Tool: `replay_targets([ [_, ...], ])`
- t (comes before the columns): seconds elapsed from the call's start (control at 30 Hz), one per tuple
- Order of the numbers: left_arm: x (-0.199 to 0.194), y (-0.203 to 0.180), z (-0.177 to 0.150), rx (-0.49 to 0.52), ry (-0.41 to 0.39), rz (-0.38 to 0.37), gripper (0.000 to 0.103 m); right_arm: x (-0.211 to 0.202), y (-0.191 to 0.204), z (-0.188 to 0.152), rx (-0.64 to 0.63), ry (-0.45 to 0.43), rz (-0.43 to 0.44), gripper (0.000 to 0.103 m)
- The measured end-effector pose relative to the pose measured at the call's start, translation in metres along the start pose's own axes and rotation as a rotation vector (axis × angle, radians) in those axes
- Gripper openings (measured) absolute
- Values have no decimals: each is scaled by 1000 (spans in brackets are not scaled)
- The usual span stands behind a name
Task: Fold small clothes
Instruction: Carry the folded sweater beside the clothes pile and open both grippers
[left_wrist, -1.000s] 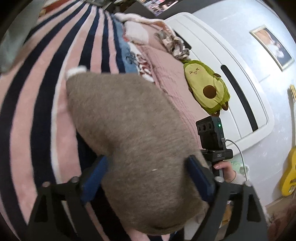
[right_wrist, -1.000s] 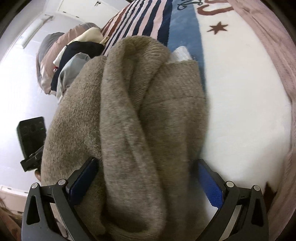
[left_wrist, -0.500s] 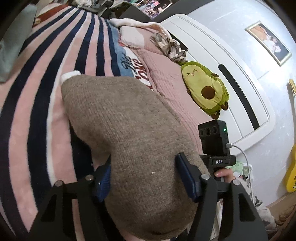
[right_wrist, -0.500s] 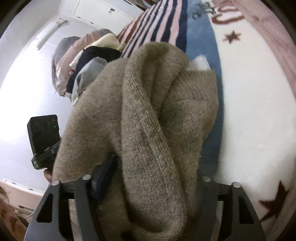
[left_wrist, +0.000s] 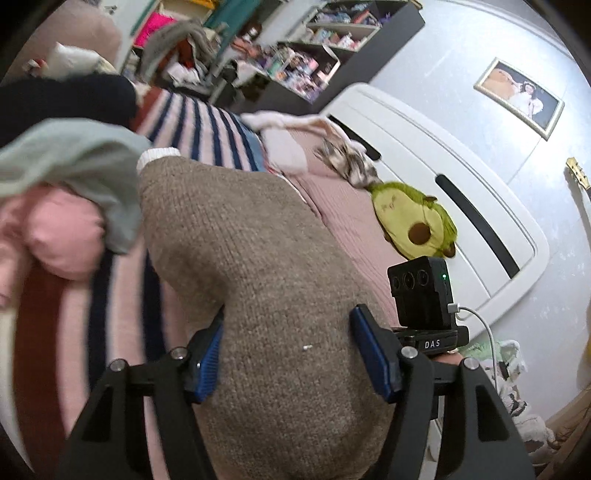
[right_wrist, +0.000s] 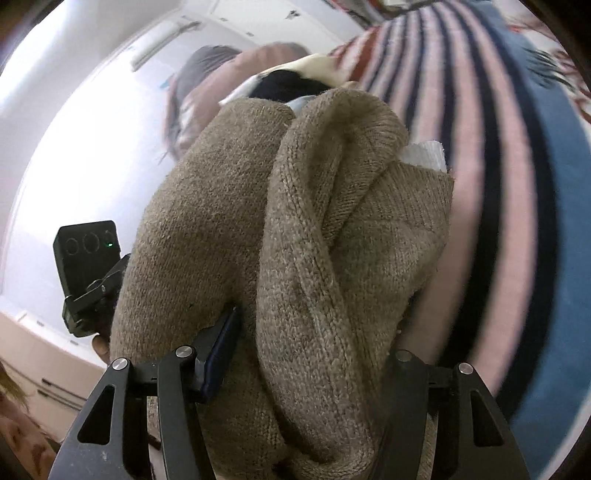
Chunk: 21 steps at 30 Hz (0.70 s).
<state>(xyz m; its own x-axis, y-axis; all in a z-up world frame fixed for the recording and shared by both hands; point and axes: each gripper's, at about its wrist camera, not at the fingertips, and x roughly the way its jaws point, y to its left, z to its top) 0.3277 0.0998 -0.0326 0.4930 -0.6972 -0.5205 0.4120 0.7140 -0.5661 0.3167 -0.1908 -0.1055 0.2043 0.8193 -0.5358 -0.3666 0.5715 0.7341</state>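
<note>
Both grippers clamp a brown knit sweater (left_wrist: 258, 266). The left gripper (left_wrist: 295, 354) pinches folded fabric between its blue pads. The right gripper (right_wrist: 310, 354) squeezes a thick roll.

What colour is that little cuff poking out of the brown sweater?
White. The ribbed cuff at the far end of the brown sweater shows best in the left wrist view.
</note>
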Motion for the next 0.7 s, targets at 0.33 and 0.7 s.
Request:
replay_targets([
  [0.33,-63,59,-15,-69,-60,85,61,76,27,2,-17,85,76,55],
  [0.7,-168,122,-51,-103,-100,191,61,191,97,-7,-52,256,143,55],
])
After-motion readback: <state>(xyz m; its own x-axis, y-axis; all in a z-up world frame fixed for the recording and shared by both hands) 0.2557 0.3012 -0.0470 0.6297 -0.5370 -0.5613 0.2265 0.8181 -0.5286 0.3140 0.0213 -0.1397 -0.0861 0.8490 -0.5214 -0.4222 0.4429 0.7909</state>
